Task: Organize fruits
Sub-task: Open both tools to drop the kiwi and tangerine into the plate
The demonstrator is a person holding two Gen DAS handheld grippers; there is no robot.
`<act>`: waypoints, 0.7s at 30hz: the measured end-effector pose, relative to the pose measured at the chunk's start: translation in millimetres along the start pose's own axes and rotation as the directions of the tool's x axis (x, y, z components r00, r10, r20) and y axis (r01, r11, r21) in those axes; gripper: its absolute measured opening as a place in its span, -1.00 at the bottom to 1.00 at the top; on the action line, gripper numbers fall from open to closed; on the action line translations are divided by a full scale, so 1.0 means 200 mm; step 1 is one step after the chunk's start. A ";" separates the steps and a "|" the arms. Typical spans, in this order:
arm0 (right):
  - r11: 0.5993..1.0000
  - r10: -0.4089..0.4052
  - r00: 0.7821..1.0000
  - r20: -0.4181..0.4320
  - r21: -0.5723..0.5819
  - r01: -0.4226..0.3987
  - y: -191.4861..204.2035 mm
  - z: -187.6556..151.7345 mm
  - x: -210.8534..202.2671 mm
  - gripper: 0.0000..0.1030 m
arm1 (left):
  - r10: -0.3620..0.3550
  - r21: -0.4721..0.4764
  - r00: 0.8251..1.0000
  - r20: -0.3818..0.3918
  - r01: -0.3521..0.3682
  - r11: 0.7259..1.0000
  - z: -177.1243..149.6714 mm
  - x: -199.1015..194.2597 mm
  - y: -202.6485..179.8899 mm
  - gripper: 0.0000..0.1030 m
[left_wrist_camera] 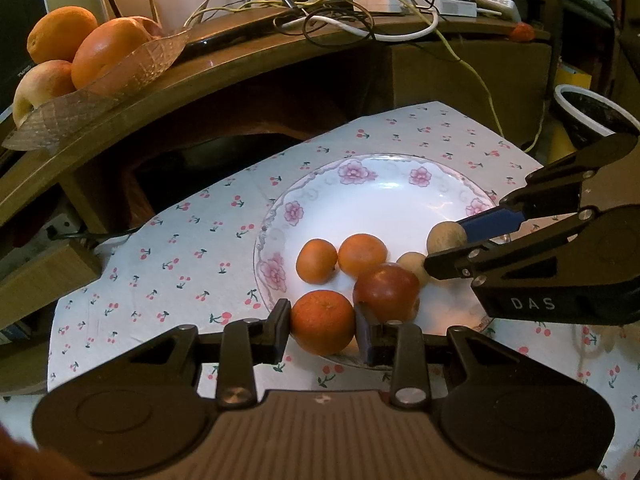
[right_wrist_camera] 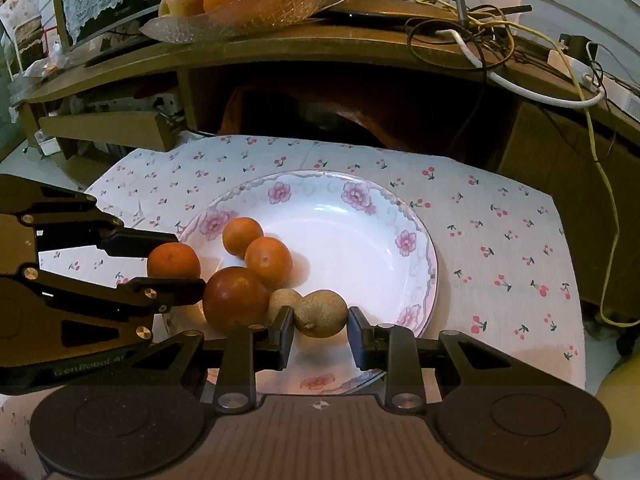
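Observation:
A white floral plate (left_wrist_camera: pixel 400 204) (right_wrist_camera: pixel 360 240) lies on a cherry-print cloth. It holds three small oranges, a dark red fruit (left_wrist_camera: pixel 386 292) (right_wrist_camera: pixel 235 298) and two small tan fruits. My left gripper (left_wrist_camera: pixel 323 330) (right_wrist_camera: pixel 176 266) has its fingers against both sides of the nearest orange (left_wrist_camera: pixel 323 327) (right_wrist_camera: pixel 173 260) at the plate's near rim. My right gripper (right_wrist_camera: pixel 320 330) (left_wrist_camera: pixel 452 236) straddles one tan fruit (right_wrist_camera: pixel 321 313) (left_wrist_camera: pixel 446 236); the left pad touches it, a small gap shows on the right. The other tan fruit (right_wrist_camera: pixel 282 300) (left_wrist_camera: pixel 414 265) lies beside it.
A glass dish (left_wrist_camera: pixel 100 84) (right_wrist_camera: pixel 240 20) of large oranges and apples stands on the wooden shelf (left_wrist_camera: pixel 240 68) behind the cloth. Tangled cables (left_wrist_camera: pixel 332 20) and adapters lie along that shelf. A white-rimmed pot (left_wrist_camera: pixel 592 112) stands at the right. A cardboard box (right_wrist_camera: pixel 108 128) sits at the left.

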State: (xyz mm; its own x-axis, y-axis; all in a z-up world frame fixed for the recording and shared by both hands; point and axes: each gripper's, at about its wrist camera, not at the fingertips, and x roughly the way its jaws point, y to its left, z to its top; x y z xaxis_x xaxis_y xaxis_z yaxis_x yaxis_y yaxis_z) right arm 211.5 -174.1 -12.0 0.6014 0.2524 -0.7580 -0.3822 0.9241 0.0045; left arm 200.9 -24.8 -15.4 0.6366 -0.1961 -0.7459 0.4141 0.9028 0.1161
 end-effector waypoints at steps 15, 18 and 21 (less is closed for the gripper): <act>1.000 -0.006 1.000 0.008 0.005 0.006 0.00 0.00 0.00 -0.40 | 0.013 0.007 1.000 0.004 -0.013 1.000 0.00 0.00 -0.01 -0.24; 1.000 -0.009 1.000 0.008 0.007 0.009 0.00 0.00 0.00 -0.32 | 0.015 0.010 1.000 0.004 -0.015 1.000 0.00 0.00 -0.01 -0.23; 1.000 -0.016 1.000 0.009 0.013 0.016 -0.01 0.01 0.00 -0.25 | 0.017 0.011 1.000 0.004 -0.017 1.000 0.00 0.00 -0.01 -0.23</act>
State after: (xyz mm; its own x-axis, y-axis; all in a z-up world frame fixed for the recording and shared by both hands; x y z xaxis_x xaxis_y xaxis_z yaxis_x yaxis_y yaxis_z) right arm 213.4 -174.7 -12.0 0.6136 0.2399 -0.7523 -0.3631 0.9318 0.0009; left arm 200.3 -25.8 -16.3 0.6462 -0.1827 -0.7410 0.4105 0.9017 0.1357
